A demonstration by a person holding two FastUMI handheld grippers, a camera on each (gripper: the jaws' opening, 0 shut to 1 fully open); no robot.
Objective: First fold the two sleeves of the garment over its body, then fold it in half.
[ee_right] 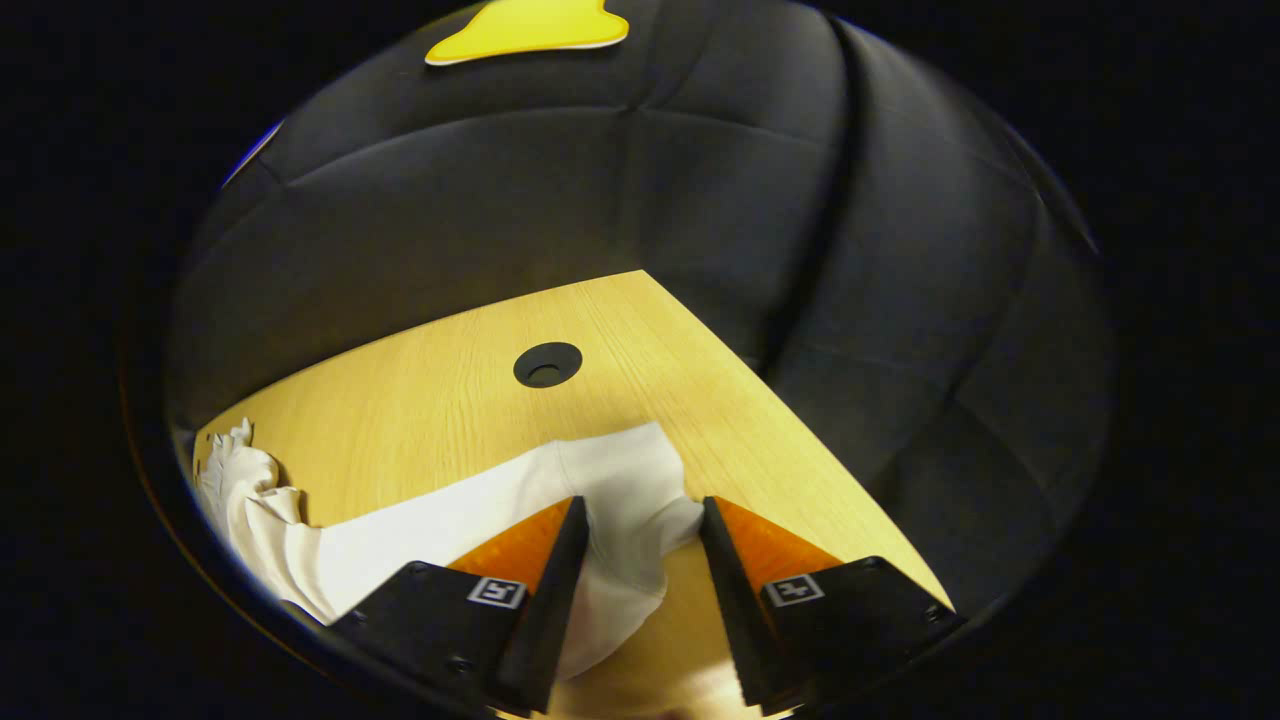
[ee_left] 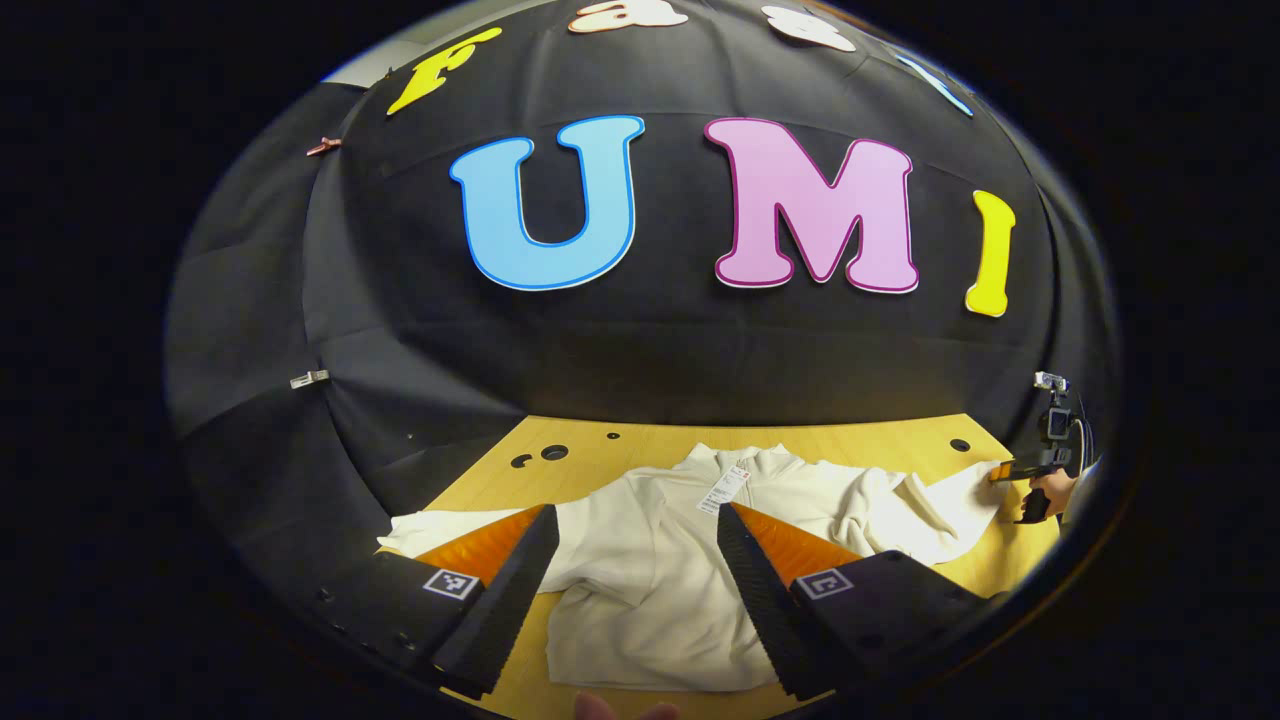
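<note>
A white long-sleeved garment (ee_left: 640, 590) lies spread on the wooden table (ee_left: 600, 450), collar and a paper tag (ee_left: 722, 490) towards the far wall. My left gripper (ee_left: 636, 510) hovers open over the garment's body, with cloth showing between its fingers. One sleeve (ee_left: 440, 525) stretches left behind the left finger. The other sleeve (ee_left: 900, 510) runs crumpled to the right, where a hand holds my right gripper (ee_left: 998, 472) at its end. In the right gripper view the right gripper (ee_right: 643, 500) stands open, and the sleeve's cuff (ee_right: 620, 470) lies between its fingers on the table.
The black cloth wall closes the table's far side and its right side. Round holes in the tabletop sit at the back left (ee_left: 553, 452) and back right (ee_right: 547, 364). The table's right edge (ee_right: 800, 440) runs close beside the cuff.
</note>
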